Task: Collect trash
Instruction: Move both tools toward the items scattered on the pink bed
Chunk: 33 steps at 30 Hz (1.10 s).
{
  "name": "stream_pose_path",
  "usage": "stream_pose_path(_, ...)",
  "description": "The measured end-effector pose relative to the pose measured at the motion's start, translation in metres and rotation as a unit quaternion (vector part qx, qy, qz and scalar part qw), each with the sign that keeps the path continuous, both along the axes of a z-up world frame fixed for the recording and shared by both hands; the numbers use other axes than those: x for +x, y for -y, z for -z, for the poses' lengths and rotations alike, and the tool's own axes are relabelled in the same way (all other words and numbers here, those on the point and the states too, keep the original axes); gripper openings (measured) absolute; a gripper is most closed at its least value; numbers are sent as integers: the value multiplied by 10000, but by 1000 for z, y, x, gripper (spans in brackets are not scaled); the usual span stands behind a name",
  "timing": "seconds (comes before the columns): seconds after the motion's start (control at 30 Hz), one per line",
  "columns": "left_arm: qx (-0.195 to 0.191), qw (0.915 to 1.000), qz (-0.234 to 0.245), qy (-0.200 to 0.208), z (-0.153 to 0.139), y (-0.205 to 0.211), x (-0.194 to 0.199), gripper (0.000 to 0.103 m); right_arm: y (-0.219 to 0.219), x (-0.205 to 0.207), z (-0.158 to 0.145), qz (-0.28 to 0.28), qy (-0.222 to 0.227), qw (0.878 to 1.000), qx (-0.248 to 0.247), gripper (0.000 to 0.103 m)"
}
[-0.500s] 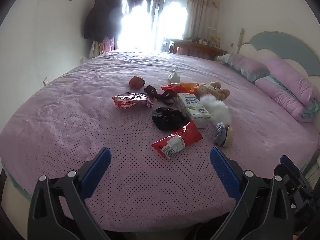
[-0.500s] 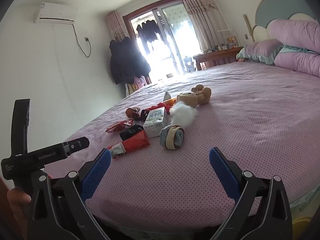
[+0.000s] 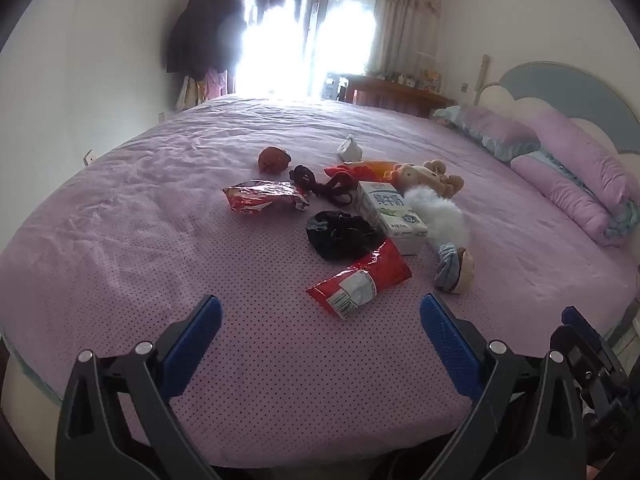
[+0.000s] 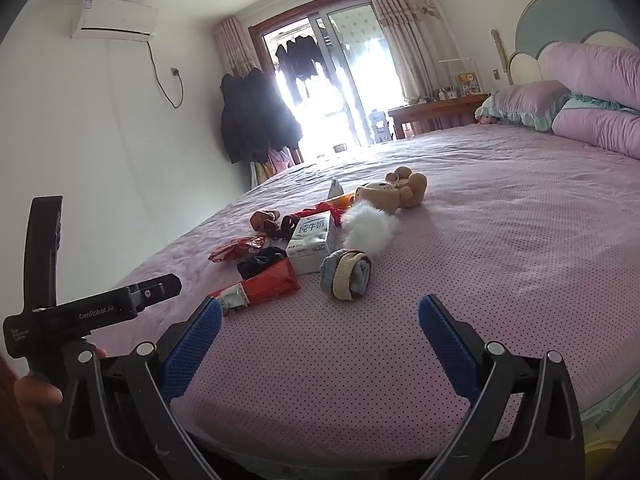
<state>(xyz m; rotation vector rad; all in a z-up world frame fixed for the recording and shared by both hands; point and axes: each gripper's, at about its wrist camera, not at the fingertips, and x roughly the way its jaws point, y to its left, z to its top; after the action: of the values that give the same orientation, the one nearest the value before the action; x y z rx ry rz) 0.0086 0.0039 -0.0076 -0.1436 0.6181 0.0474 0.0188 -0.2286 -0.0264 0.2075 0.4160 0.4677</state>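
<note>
Here, left tongs (image 3: 320, 322) and right tongs (image 4: 319, 322) both wide open and empty, low over the pink bed (image 3: 160, 240) — red wrapper (image 3: 360, 282) just ahead, milk box (image 3: 390, 212) and shiny snack bag (image 3: 264, 197) farther back among toys.

A wide bed (image 3: 160, 240) in a pink dotted cover fills the room; lilac pillows (image 4: 592, 120) lie against a blue and white scalloped headboard (image 4: 560, 20); glass sliding doors (image 4: 320, 80) in a brown frame blaze with daylight — pale curtains (image 4: 400, 20) hang beside them; dark coats (image 4: 252, 116) hang on the white wall; an air conditioner (image 4: 114, 20) sits high up; a wooden desk (image 4: 436, 112) stands near the doors.
</note>
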Motion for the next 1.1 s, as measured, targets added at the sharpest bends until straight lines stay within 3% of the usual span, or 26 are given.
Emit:
stream_pose_path(0.73, -96, 10000, -18, 5, 1, -6, -1, 99, 0, -7, -2, -61, 4, 9999, -124, 95)
stream_pose_path(1.1, -416, 9989, -134, -177, 5, -14, 7, 99, -2, -6, 0, -46, -18, 9998, -196, 95)
